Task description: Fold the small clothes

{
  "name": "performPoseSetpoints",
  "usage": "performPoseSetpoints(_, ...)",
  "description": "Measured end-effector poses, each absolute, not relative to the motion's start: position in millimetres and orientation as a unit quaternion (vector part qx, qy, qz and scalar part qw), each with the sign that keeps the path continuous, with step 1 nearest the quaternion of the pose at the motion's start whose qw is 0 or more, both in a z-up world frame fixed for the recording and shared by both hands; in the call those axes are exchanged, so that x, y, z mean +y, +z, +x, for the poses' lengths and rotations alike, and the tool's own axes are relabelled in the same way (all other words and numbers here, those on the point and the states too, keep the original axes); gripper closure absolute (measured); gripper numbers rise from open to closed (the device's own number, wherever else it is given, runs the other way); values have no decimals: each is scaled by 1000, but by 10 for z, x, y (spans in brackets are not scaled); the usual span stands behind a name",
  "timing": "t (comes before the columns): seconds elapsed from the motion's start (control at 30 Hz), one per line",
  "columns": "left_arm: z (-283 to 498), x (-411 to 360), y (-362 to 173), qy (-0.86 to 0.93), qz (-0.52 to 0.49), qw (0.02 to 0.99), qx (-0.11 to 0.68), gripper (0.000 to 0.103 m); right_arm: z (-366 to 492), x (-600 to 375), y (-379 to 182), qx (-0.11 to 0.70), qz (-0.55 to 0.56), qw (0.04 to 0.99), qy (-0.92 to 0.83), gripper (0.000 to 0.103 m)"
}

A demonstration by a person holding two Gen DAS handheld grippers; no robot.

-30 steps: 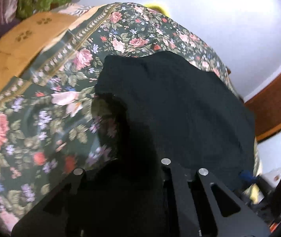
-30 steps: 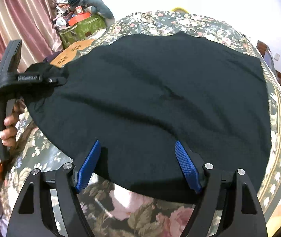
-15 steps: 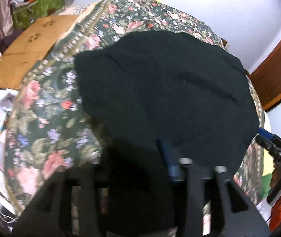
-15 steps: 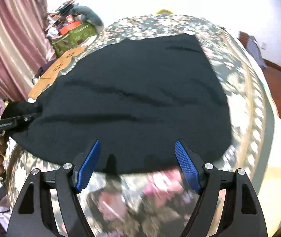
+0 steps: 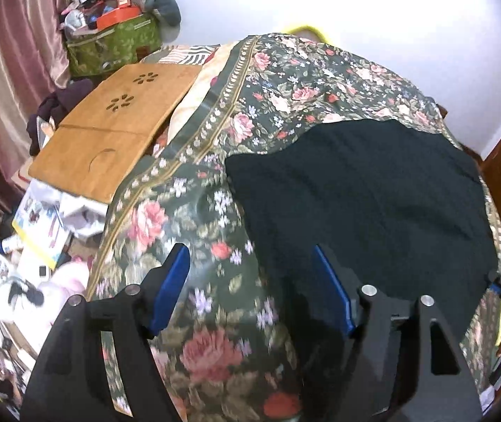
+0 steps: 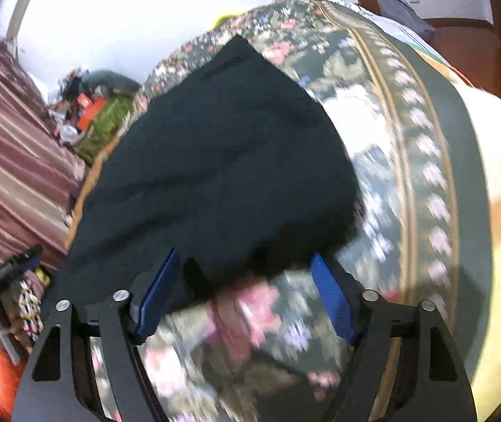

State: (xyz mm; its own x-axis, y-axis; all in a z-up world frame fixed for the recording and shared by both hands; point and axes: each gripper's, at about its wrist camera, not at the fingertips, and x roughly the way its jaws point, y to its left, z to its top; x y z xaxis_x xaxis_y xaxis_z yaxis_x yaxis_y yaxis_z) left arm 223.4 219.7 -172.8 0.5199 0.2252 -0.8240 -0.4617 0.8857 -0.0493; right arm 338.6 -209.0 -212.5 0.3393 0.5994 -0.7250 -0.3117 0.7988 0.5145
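Observation:
A black garment [image 5: 355,193] lies spread flat on the floral bedspread [image 5: 268,81]. My left gripper [image 5: 250,281] is open and empty, above the garment's near left edge, its right finger over the black cloth. In the right wrist view the garment [image 6: 215,161] fills the middle. My right gripper [image 6: 246,288] is open and empty at the garment's near edge, its left finger over the cloth. This view is blurred by motion. The other gripper shows at the left edge [image 6: 0,274].
A wooden lap board [image 5: 116,119] lies left of the bedspread. A green box of clutter [image 5: 116,42] stands behind it. Papers and loose items [image 5: 39,228] lie at the bed's left. A striped curtain [image 6: 7,161] hangs at left. The bed's edge [image 6: 489,211] drops off at right.
My left gripper has let go of the black garment and opened; the cloth now lies flat. My right gripper has swung right along the near edge, still open.

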Motion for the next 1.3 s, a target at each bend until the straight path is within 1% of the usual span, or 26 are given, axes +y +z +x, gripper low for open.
performPoseSetpoints(0.03,2351,2206,-1742,197,-120,863,449,32,3451,-2028,-2122,498,133,810,279,50)
performPoseSetpoints(0.07,2419,2214,-1748,195,-112,865,449,32,3487,-1979,-2112,495,117,816,275,64)
performPoseSetpoints(0.1,2543,2225,-1753,192,-98,867,450,31,3499,-1955,-2102,492,105,819,275,81)
performPoseSetpoints(0.13,2653,2241,-1761,190,-88,868,451,30,3554,-1909,-2078,488,83,822,281,89)
performPoseSetpoints(0.17,2768,2263,-1772,185,-79,869,452,29,3621,-1877,-2048,486,69,822,289,95)
performPoseSetpoints(0.23,2977,2323,-1804,174,-67,871,456,25,3714,-1861,-1981,484,48,823,294,95)
performPoseSetpoints(0.37,3451,2482,-1976,134,-58,867,477,25,4021,-1859,-1864,467,-3,837,286,97)
performPoseSetpoints(0.47,3638,2550,-2105,102,-80,864,487,25,4321,-1834,-1783,455,-29,849,269,97)
performPoseSetpoints(0.53,3725,2564,-2205,67,-114,860,493,25,4525,-1843,-1729,445,-23,860,248,97)
performPoseSetpoints(0.63,3793,2482,-2331,30,-133,852,506,25,4686,-1898,-1674,449,6,866,221,96)
performPoseSetpoints(0.67,3808,2433,-2371,21,-130,849,512,25,4659,-1922,-1650,450,13,866,218,93)
performPoseSetpoints(0.7,3813,2358,-2410,18,-117,847,518,25,4594,-1919,-1621,452,14,864,220,81)
performPoseSetpoints(0.73,3796,2306,-2421,21,-105,848,519,26,4514,-1914,-1601,452,13,863,225,72)
performPoseSetpoints(0.77,3787,2220,-2425,28,-83,850,520,27,4445,-1917,-1581,450,12,863,230,53)
performPoseSetpoints(0.8,3777,2177,-2422,31,-74,851,519,34,4292,-1922,-1560,447,7,862,238,42)
performPoseSetpoints(0.87,3742,2122,-2406,34,-72,852,517,50,4148,-1899,-1527,449,-2,856,258,40)
performPoseSetpoints(0.9,3717,2097,-2388,28,-80,851,517,76,3978,-1888,-1534,457,-7,846,275,40)
performPoseSetpoints(0.93,3682,2085,-2374,26,-86,849,521,81,3977,-1830,-1537,466,-7,838,285,39)
performPoseSetpoints(0.97,3658,2060,-2360,31,-83,849,521,82,3851,-1810,-1557,476,-5,827,298,38)
performPoseSetpoints(1.0,3631,2030,-2354,31,-81,848,523,85,3776,-1799,-1575,482,-3,821,306,36)
performPoseSetpoints(1.13,3467,1957,-2323,22,-97,843,529,91,3310,-1644,-1778,525,13,776,349,36)
performPoseSetpoints(1.23,3289,1876,-2297,10,-110,838,534,92,3051,-1507,-1900,534,19,758,374,36)
performPoseSetpoints(1.27,3205,1837,-2288,4,-116,836,536,92,2997,-1476,-1925,533,19,758,374,33)
performPoseSetpoints(1.3,3142,1802,-2279,0,-119,835,538,92,2941,-1461,-1927,524,16,767,369,33)
